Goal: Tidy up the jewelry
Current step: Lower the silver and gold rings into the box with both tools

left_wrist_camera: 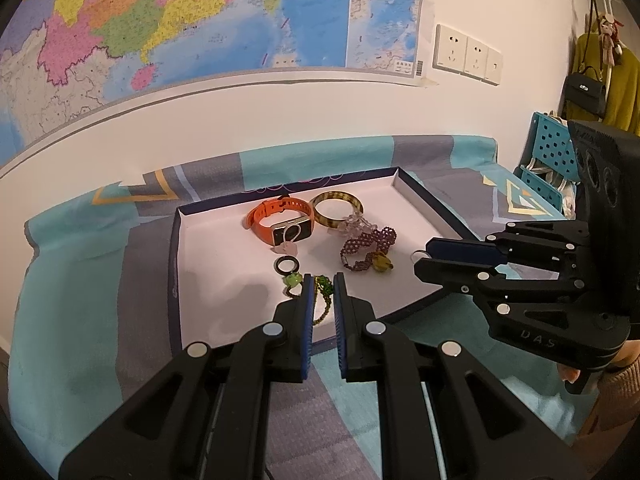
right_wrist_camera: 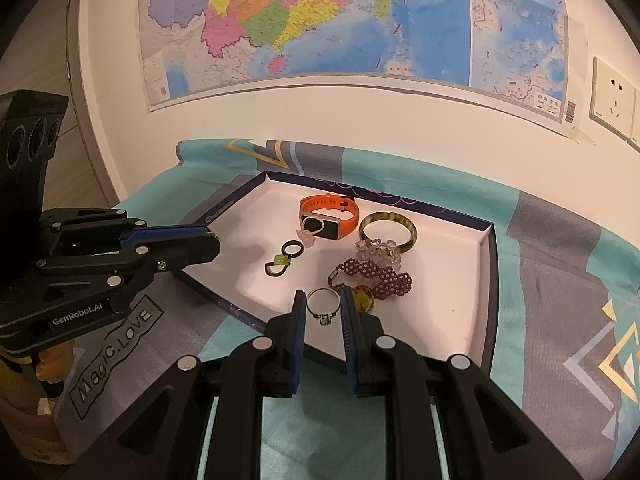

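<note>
Now silver ring (right_wrist_camera: 322,309) clamped upright between right jaws, above tray (right_wrist_camera: 486,280)

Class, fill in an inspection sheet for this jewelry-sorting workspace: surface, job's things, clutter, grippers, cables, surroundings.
Surface: patterned cloth with a shallow white-lined tray on it.
Job's things: orange watch, amber bangle, purple beaded bracelet and green bead strand lie in the tray; the silver ring is held.
Clutter: nothing seen.
Grippers: left gripper shut, over the tray's edge; right gripper shut on the silver ring.
Cables: nothing seen.
Surroundings: wall map, sockets, hanging handbag.
</note>
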Available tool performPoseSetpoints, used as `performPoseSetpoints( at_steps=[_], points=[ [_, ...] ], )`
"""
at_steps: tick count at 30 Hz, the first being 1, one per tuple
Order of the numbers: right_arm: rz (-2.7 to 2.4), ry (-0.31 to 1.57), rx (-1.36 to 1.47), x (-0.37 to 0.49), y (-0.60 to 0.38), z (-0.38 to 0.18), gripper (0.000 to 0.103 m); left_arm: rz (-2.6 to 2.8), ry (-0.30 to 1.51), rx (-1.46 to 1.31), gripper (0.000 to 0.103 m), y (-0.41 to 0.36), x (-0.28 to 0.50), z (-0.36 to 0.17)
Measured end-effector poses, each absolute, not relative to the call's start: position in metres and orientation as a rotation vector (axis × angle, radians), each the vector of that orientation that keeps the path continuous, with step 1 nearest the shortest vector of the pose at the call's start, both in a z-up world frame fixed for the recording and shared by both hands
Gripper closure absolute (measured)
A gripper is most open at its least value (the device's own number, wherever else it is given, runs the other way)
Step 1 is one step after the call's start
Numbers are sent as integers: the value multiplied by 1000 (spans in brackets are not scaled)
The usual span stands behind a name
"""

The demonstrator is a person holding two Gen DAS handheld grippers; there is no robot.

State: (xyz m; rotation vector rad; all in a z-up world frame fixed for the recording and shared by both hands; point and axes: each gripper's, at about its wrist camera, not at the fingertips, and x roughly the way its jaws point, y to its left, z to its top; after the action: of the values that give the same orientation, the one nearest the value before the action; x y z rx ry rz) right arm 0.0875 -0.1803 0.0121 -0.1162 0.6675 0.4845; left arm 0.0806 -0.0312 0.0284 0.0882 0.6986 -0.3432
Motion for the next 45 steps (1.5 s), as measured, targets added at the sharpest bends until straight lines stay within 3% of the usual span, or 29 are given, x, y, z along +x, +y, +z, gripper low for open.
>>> performPoseSetpoints(
  at_steps=[45],
  points=[
    [435, 778, -124, 132, -171, -24, 87, -273, 840, 61, 93, -40, 138, -24]
  ],
)
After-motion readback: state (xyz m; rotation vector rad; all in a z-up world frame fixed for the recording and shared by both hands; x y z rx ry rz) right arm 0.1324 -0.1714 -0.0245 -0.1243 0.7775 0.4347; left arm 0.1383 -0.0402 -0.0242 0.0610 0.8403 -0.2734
